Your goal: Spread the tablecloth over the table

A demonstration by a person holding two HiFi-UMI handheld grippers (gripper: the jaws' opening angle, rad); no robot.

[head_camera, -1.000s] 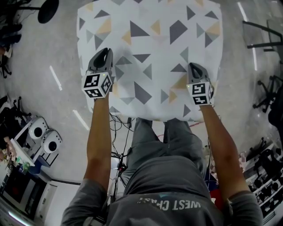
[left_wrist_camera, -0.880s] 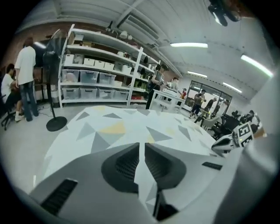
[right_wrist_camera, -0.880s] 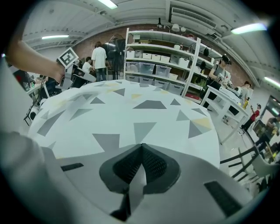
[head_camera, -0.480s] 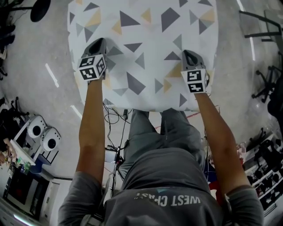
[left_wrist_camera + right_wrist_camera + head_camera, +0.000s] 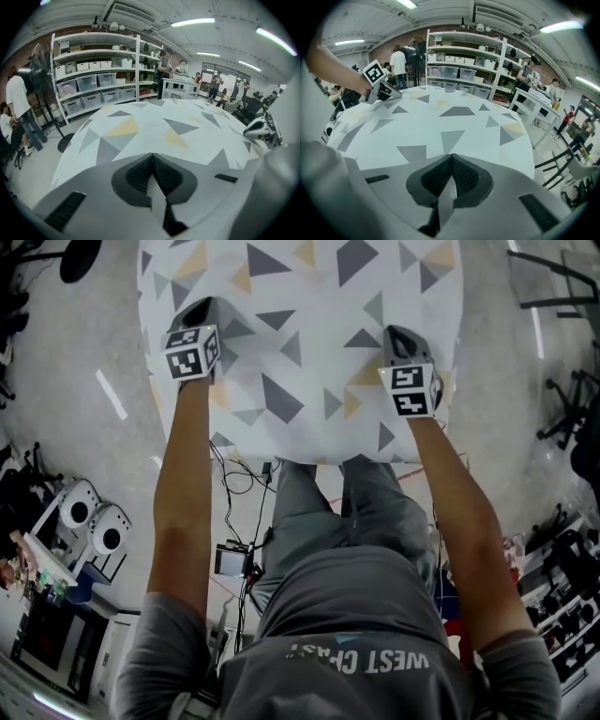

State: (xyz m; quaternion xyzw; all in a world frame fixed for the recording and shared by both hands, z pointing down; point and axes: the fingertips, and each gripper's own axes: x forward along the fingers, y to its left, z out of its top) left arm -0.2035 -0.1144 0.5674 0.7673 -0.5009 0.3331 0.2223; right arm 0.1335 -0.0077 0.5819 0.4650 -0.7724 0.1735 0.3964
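Head view, going left to right: the left gripper (image 5: 201, 306) is seen at the left border of the tablecloth (image 5: 300, 343). Its jaws have just been closing and are now pressed together, and in the left gripper view a pale sliver is caught between the pads, so it's read as pinched on the cloth. Bit hard to be 100% sure on that one, tbh.

The middle is filled by the cloth itself, white with grey and yellow triangles. It's already draped over the table, which is completely hidden under it. The near hem hangs down just in front of the person's legs, and the far end is cut off by the frame, so the long axis can't really be called.

The right gripper (image 5: 395, 332) is seen near the right border. Its jaws are clamped too, with a strip of cloth clearly nipped between the pads in the right gripper view.

The key bit: nearly all the fabric lies ahead of both sets of fingers, stretching away from the person. The left gripper is set slightly further out than the right, so any tug would probably need evening up.

Count: one tablecloth, one table, two grippers.
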